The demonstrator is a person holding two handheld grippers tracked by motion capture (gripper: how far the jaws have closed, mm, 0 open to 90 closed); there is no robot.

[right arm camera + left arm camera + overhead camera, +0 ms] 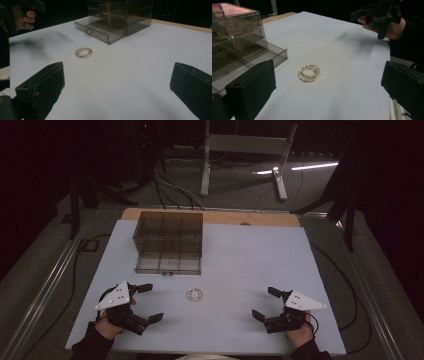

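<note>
Two gold bracelets [194, 295] lie overlapped on the white table [250, 265], in front of a smoky clear drawer box [169, 241]. The box's bottom drawer [100, 31] is pulled out. In the left gripper view the bracelets [308, 73] lie between and beyond the wide-apart jaws. The right gripper view has the bracelets [83, 52] farther off to the left. My left gripper [149, 302] stands open at the table's front left, holding nothing. My right gripper [265, 303] stands open at the front right, holding nothing.
The table's wooden back edge [215, 215] runs behind the box. Cables [80, 265] trail on the floor at the left. A white metal stand [245, 150] is on the floor beyond the table.
</note>
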